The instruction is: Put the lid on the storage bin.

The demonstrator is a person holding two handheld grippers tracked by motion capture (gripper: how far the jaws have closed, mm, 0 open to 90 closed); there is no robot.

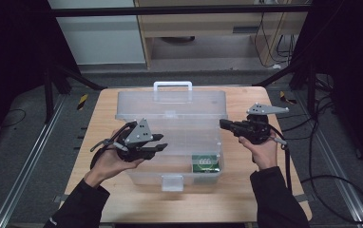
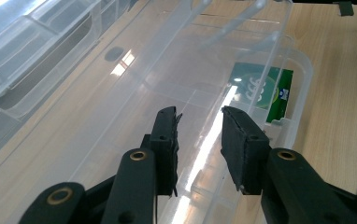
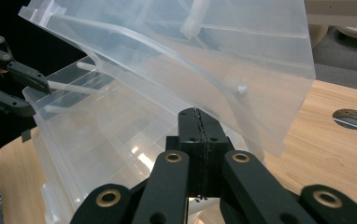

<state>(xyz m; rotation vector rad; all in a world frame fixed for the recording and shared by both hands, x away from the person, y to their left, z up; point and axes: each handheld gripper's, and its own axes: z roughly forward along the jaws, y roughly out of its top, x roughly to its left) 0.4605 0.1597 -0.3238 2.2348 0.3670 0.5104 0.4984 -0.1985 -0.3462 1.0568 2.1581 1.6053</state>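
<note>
**Open clear box between my two grippers**

From the high view I cannot make out what is printed on the green packet (image 1: 205, 162); it lies inside the box (image 1: 170, 142), at the near right corner, and the clear wall blurs it. In the left gripper view the packet sits ahead and to the right of my jaws, partly cut across by the box's rim. The lid (image 1: 170, 102) stands raised at the far side, and its clear plastic makes the hinge line hard to read. In the right gripper view the lid's corner hangs just above my jaws; I cannot tell whether they touch it.

I count one box, one lid with one white handle (image 1: 172, 85), one front latch (image 1: 172, 182), one green packet, and two grippers.

The left gripper (image 1: 159, 142) reaches over the box's left rim. Its jaws stand apart with nothing between them; through the gap I see only the bare box floor. The right gripper (image 1: 223, 124) sits just outside the box's right wall, jaws pressed together and clenched on nothing, pointing toward the box.

Ahead of the left gripper the box floor is bare up to the packet. The table (image 1: 246, 199) shows bare wood on both sides of the box, with its edges close beyond each hand.
</note>
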